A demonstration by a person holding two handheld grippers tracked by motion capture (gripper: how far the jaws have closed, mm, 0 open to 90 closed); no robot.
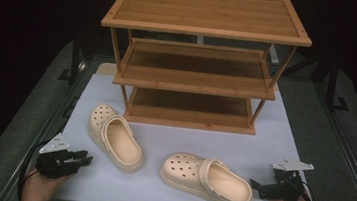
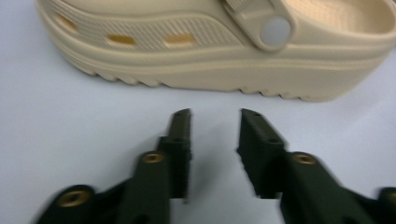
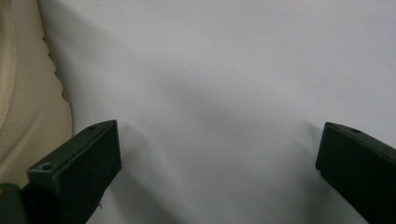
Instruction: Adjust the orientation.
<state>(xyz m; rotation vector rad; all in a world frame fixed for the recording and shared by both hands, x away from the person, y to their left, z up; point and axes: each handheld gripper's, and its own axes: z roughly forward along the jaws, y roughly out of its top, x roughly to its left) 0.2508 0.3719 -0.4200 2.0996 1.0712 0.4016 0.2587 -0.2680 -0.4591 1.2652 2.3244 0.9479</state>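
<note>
Currently both grippers sit at the near edge of the table (image 1: 275, 115), each just beside 1 clog, and neither holds anything. The likely job is to move the 2 clogs to the rack (image 1: 198, 57) behind them; treat the following as risks, not facts.

1. Left gripper (image 1: 82, 160): its jaws stand moderately spread and empty. In the left gripper view (image 2: 214, 114) they point at the sole side of the left clog (image 1: 115, 136), which lies apart from the tips. That sidewall is thick and ribbed, so if you close on it with this spread, the tips may push the clog away instead of seating on it. Open wider or aim for the thinner collar rim.

2. Left clog: it lies angled, toe toward the rack's left leg. A slide caused by a glancing contact could drive the toe into that leg.

3. Right clog (image 1: 206, 178): it lies near the front edge, heel toward the right gripper. A push from the heel side could rotate it or shift it toward the other clog.

4. Right gripper (image 1: 254, 185): its jaws stand wide apart and empty. In the right gripper view (image 3: 219, 128) the clog shows beside the left-hand jaw, not between the jaws. Closing now would probably grip nothing or clip the sole edge. Re-centre first.

5. Rack: the lower shelves offer limited headroom, so a tilted clog could catch a shelf edge.
</note>
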